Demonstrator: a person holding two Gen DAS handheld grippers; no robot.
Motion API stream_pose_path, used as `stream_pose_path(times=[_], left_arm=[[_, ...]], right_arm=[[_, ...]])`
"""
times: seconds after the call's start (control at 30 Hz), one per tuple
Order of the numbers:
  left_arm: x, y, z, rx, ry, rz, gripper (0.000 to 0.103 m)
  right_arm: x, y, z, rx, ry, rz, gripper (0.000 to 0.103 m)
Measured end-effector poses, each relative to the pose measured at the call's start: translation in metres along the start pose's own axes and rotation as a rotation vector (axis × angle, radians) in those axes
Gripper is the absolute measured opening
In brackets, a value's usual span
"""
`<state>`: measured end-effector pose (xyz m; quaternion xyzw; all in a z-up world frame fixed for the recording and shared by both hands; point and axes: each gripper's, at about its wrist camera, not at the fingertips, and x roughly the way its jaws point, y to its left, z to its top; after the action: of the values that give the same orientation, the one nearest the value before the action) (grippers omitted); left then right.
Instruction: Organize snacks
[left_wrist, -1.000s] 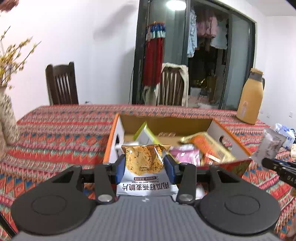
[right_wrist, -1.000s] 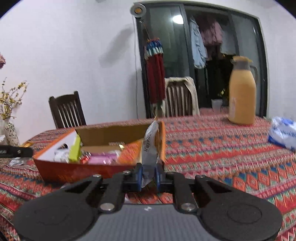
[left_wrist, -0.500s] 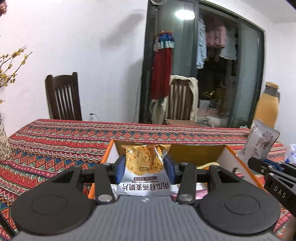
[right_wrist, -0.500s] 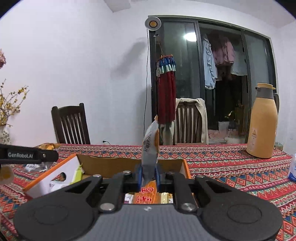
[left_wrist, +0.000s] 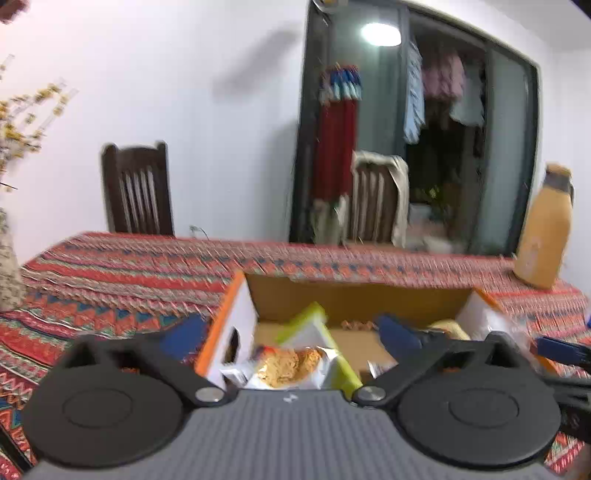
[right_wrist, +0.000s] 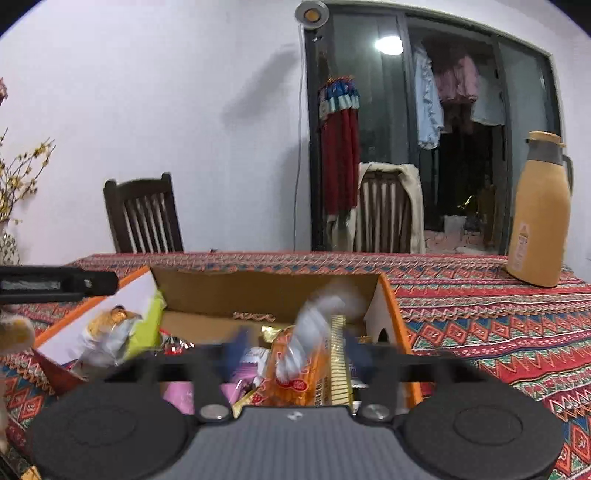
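Cardboard snack box (right_wrist: 266, 291) lower centre; both claws opening, nothing pinched; blurred silver packet (right_wrist: 314, 332) may bounce out.

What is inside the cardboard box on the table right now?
The cardboard box holds a yellow-green pack, cracker packet, orange snack bag, pink packets and a blurred silver packet. Lower layers are covered.

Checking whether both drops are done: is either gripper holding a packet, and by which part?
Neither. Left gripper and right gripper are opening; both packets are loose over the box.
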<state>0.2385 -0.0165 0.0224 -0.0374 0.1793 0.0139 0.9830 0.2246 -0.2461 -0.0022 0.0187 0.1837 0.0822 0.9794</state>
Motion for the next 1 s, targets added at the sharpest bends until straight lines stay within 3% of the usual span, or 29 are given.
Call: stream_pose_path(times=[0.03,0.1,0.53,1.0], left_arm=[[-0.003,0.0,0.001,-0.007,-0.006,-0.003,0.103],[-0.006,0.002,0.001,-0.018,-0.013,-0.007,0.103],[-0.006,0.003,0.002,-0.018,-0.009,-0.003,0.103],[-0.066,0.005,0.02,-0.018,-0.088,-0.028,0.103]], right_arm=[[-0.004,0.001,0.0,0.002,-0.016,-0.012,0.103],[-0.009,0.001,0.0,0.007,-0.046,-0.017,0.103],[-0.006,-0.001,-0.002,0.021,-0.036,-0.014,0.103],[-0.064,0.009,0.017,-0.008,-0.15,-0.021,0.103]])
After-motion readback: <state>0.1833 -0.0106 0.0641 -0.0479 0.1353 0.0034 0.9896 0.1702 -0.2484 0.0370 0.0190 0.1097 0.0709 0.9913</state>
